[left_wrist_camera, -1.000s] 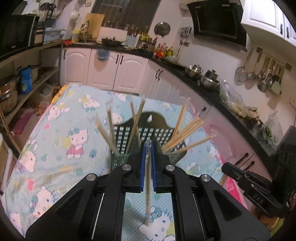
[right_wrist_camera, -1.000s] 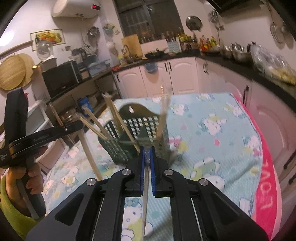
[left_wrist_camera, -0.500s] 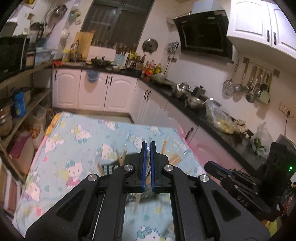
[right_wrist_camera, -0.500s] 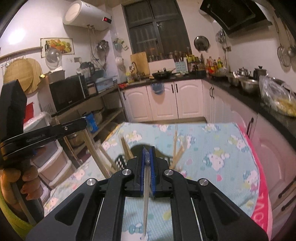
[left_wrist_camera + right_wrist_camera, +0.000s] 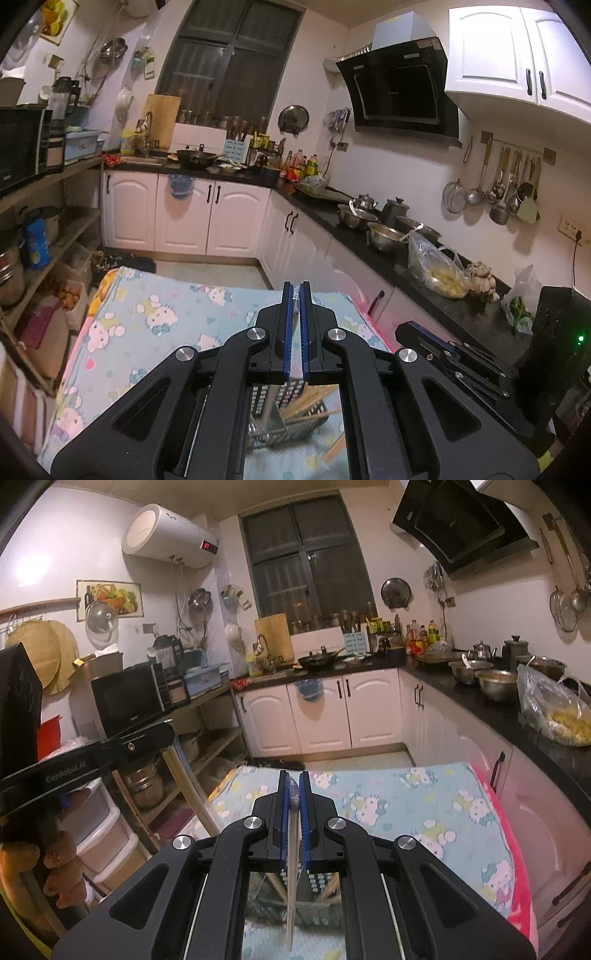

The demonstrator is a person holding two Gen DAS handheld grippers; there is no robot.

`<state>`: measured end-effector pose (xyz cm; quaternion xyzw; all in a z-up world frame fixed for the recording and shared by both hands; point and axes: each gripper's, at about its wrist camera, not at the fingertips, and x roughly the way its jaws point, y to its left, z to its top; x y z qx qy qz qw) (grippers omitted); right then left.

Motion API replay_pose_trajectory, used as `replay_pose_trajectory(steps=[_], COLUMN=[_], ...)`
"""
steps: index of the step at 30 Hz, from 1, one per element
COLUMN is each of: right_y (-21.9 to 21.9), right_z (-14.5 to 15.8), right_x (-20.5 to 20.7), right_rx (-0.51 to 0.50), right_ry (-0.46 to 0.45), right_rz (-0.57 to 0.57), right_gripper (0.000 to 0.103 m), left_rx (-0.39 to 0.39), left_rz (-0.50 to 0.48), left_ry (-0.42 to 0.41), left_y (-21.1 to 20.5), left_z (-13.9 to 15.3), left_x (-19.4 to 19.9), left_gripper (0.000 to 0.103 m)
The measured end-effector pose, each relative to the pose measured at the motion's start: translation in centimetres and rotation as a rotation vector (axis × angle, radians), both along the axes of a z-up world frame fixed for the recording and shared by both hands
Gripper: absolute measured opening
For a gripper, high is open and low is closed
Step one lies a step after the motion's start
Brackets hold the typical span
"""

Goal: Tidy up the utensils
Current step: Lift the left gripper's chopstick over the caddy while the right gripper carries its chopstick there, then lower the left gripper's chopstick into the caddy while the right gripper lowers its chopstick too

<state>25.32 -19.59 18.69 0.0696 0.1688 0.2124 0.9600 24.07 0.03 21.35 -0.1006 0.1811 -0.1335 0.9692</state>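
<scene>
Both grippers, left gripper [image 5: 295, 291] and right gripper [image 5: 294, 779], each clenched on a wrapped chopstick [image 5: 291, 886], have lifted clear of the slotted holder [image 5: 284, 417] now below them, so insertion is next; table edge [image 5: 495, 812] right, open tablecloth [image 5: 166, 314] beyond.

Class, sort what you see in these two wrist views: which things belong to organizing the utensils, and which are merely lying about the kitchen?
Part of the job:
- left gripper, shut on a chopstick
- right gripper, shut on a wrapped chopstick
- slotted basket holding chopsticks

Just lying about:
- wok
- steel bowls
- microwave
- hanging ladles
</scene>
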Motion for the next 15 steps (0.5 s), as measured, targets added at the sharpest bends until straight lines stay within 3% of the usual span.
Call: replay_pose_trajectory(steps=[15], right_y=[-0.8], right_z=[0.6], right_x=[4.2], right_rx=[0.052], right_ry=[-0.063], right_rz=[-0.055], right_gripper=[0.006], left_rx=[-0.01], left_rz=[0.045], left_ry=[0.005], left_y=[0.0], left_z=[-1.7], left_x=[2.8], left_gripper=[0.0])
